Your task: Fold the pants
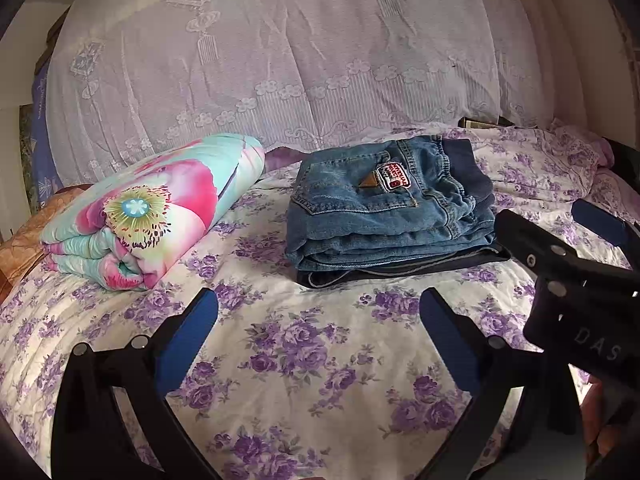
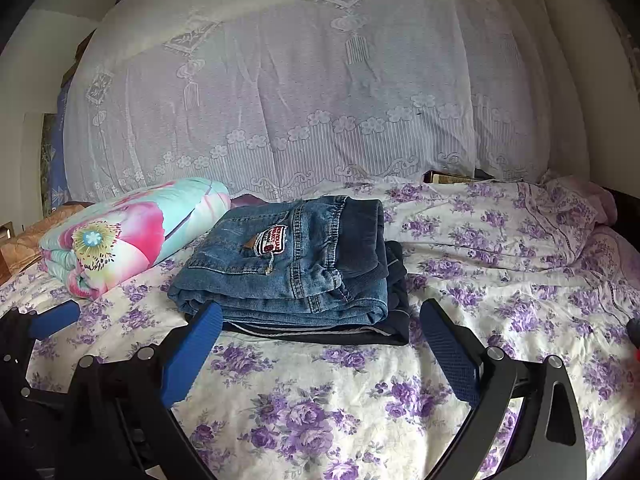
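Note:
Blue jeans (image 1: 384, 216) lie folded in a compact stack on the flowered bed sheet (image 1: 304, 360), on top of a darker folded garment (image 1: 400, 272). They also show in the right wrist view (image 2: 288, 268), with the dark garment (image 2: 320, 334) under them. My left gripper (image 1: 318, 308) is open and empty, a little in front of the stack. My right gripper (image 2: 320, 316) is open and empty, its fingertips just short of the stack's near edge. The right gripper's body (image 1: 568, 272) shows at the right of the left wrist view.
A folded flowered quilt (image 1: 152, 212) lies left of the jeans, also in the right wrist view (image 2: 128, 232). A large mound under a white lace cover (image 1: 280, 52) fills the back. A rumpled pillow (image 2: 552, 216) lies at the right.

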